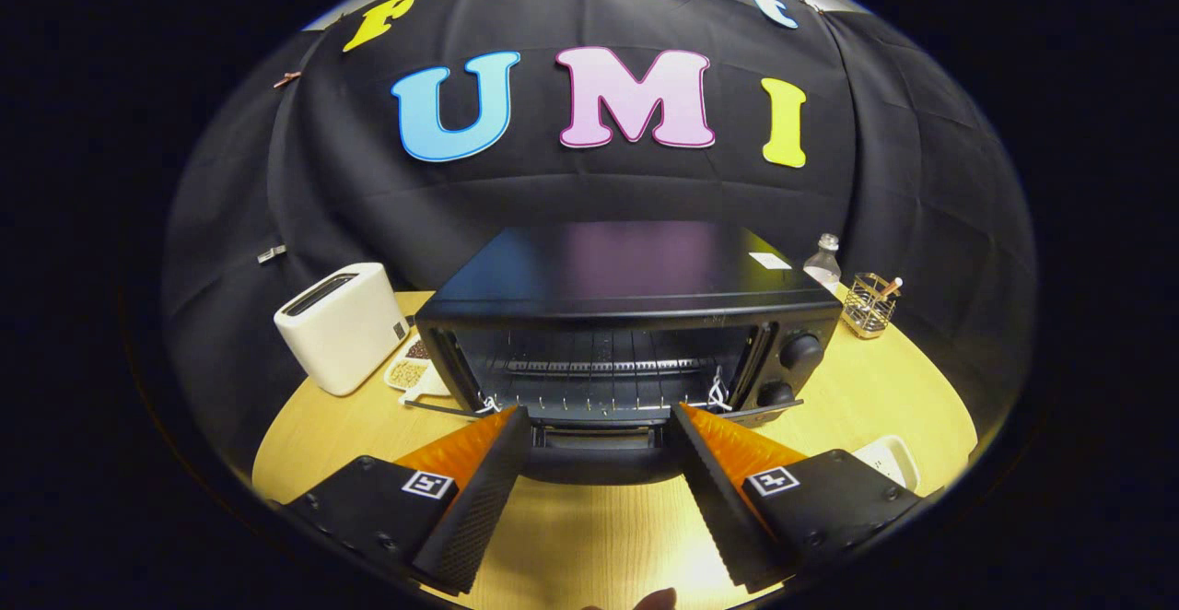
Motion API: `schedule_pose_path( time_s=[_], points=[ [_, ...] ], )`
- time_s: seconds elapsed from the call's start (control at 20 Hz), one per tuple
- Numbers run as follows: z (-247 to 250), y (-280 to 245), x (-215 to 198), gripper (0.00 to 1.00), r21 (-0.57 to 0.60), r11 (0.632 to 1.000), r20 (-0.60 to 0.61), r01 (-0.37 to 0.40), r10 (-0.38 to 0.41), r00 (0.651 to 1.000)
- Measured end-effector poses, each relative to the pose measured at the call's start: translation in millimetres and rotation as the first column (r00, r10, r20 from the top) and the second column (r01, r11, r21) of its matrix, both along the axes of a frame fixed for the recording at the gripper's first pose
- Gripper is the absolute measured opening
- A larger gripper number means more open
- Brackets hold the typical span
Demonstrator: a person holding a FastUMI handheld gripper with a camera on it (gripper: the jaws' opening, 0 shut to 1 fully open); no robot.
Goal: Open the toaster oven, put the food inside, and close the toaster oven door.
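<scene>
Toaster oven (636, 334) at 12 o'clock, door (599, 449) lowered, wire rack (599, 366) exposed. Gripper (599, 430) spread wide, fingers flanking door edge, gripping nothing. White toaster (343, 326) at 10 o'clock; wire basket (869, 304) at 2 o'clock on wooden table (589, 536).

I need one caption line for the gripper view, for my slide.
Open gripper faces the toaster oven, its door down and rack empty, on a wooden table.

Toaster oven (626, 334) ahead of tool (599, 426), toaster (343, 324) left, perhaps bottle (822, 263) behind
</scene>
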State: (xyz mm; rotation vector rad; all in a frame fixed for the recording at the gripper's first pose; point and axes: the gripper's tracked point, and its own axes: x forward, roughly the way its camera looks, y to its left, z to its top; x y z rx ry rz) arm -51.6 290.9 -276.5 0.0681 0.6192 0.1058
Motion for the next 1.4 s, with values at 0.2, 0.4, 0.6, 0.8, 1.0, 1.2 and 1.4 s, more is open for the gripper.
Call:
schedule_pose_path(
  time_s=[0.2, 0.4, 0.6, 0.8, 1.0, 1.2, 1.4],
  points=[
    [-17, -1, -27, 0.99, -0.041, 0.999, -0.047, -0.023, 0.021, 0.999],
    [-40, -2, -51, 0.99, -0.042, 0.999, -0.124, -0.029, 0.024, 0.992],
    [-65, -2, -72, 0.98, -0.048, 0.998, -0.205, -0.042, 0.032, 0.978],
    [-91, -9, -86, 0.98, -0.061, 0.997, -0.285, -0.056, 0.036, 0.958],
    [-88, -13, -96, 0.98, -0.039, 0.996, -0.3, -0.082, 0.067, 0.952],
    [-58, -36, -99, 0.98, 0.011, 0.992, -0.278, -0.122, 0.12, 0.953],
    [-32, -87, -104, 0.98, 0.016, 0.984, -0.291, -0.179, 0.176, 0.941]
  ],
)
